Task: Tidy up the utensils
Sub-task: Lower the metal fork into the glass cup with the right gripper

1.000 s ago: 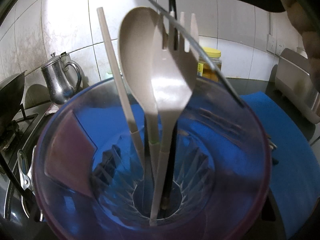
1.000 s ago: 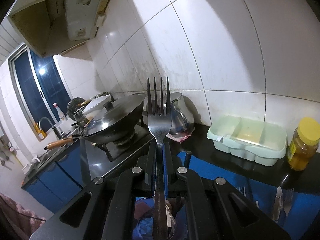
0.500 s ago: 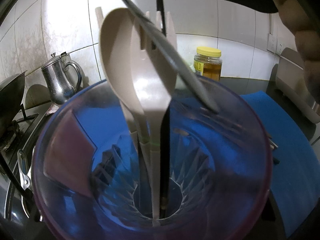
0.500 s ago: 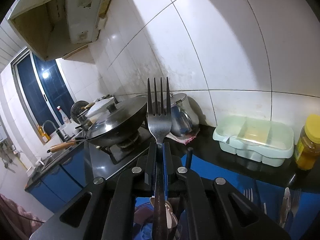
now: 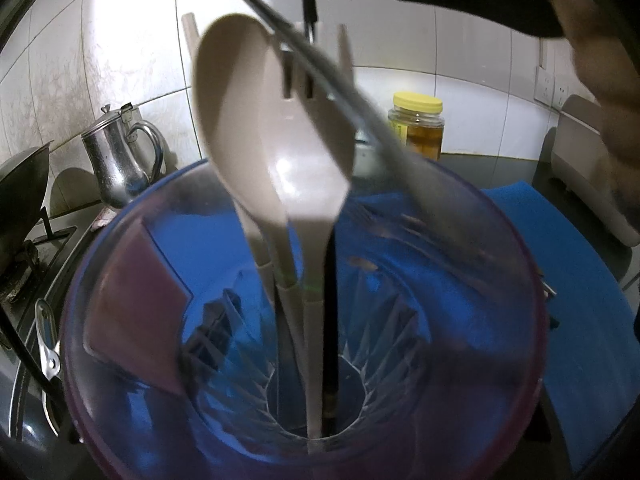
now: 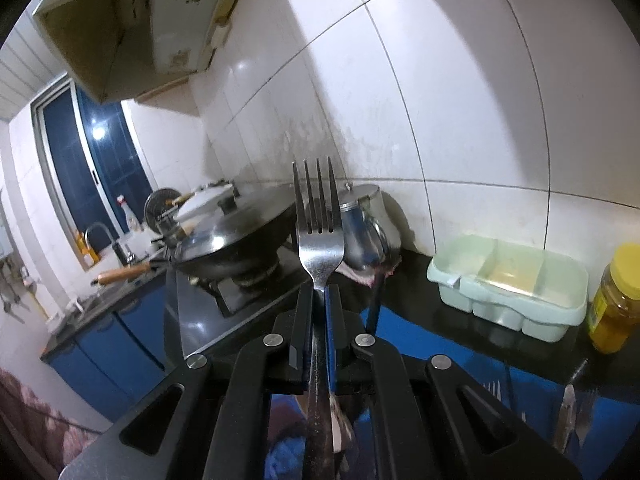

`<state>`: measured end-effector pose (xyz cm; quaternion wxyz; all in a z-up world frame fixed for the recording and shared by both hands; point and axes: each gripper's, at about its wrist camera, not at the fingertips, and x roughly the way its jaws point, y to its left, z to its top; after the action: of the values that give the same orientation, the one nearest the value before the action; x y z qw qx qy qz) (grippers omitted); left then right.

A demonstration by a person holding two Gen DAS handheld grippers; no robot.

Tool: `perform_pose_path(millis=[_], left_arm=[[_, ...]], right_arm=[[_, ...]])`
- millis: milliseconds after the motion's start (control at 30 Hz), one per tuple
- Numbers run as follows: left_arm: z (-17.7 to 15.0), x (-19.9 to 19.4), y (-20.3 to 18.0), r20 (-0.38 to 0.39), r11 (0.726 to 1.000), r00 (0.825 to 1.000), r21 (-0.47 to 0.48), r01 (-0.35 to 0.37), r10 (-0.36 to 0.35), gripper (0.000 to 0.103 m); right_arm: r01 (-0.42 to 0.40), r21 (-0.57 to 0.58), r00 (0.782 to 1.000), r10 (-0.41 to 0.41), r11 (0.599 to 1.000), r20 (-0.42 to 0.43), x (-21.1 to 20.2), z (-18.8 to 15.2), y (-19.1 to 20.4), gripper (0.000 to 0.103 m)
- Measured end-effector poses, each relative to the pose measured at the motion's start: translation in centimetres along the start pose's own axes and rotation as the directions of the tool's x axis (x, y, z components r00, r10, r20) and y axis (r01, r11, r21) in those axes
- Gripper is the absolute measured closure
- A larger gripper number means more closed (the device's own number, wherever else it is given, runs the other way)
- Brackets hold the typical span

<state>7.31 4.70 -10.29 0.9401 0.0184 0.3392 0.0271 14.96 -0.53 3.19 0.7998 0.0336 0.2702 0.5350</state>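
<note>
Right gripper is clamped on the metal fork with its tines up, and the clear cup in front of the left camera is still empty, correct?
Not quite. The cup is not empty: the left wrist view shows a beige spoon and a beige fork standing in it. The rest holds: the right gripper is shut on the metal fork, tines up.

Metal fork [image 6: 319, 240] handle now reaches deeper into the clear cup [image 5: 516, 264], tip past the rim versus above it a second ago. Beige spoon [image 5: 236, 120] and beige fork [image 5: 316, 168] shift left, overlapping; the beige chopstick [image 5: 189, 26] now mostly hidden behind the spoon.
</note>
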Motion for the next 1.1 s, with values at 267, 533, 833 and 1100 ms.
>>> perform_pose_path(millis=[267, 533, 833, 1100], left_arm=[[0.0, 0.1, 0.0, -0.001, 1.000, 1.000, 0.000, 0.000, 0.000, 0.019], [0.0, 0.1, 0.0, -0.001, 1.000, 1.000, 0.001, -0.001, 0.001, 0.019], [0.0, 0.1, 0.0, -0.001, 1.000, 1.000, 0.001, -0.001, 0.001, 0.019], [0.0, 0.1, 0.0, -0.002, 1.000, 1.000, 0.001, -0.001, 0.001, 0.019]], right_arm=[[0.017, -0.008, 0.999, -0.018, 1.000, -0.049, -1.1, -1.6, -0.1, 0.096], [0.008, 0.051, 0.997, -0.004, 0.999, -0.076, -2.0, -1.9, -0.9, 0.089], [-0.004, -0.005, 0.997, 0.003, 1.000, -0.074, -4.7, -1.2, 0.9, 0.072], [0.122, 0.024, 0.982, -0.117, 0.992, -0.149, -4.8, -0.9, -0.1, 0.076]])
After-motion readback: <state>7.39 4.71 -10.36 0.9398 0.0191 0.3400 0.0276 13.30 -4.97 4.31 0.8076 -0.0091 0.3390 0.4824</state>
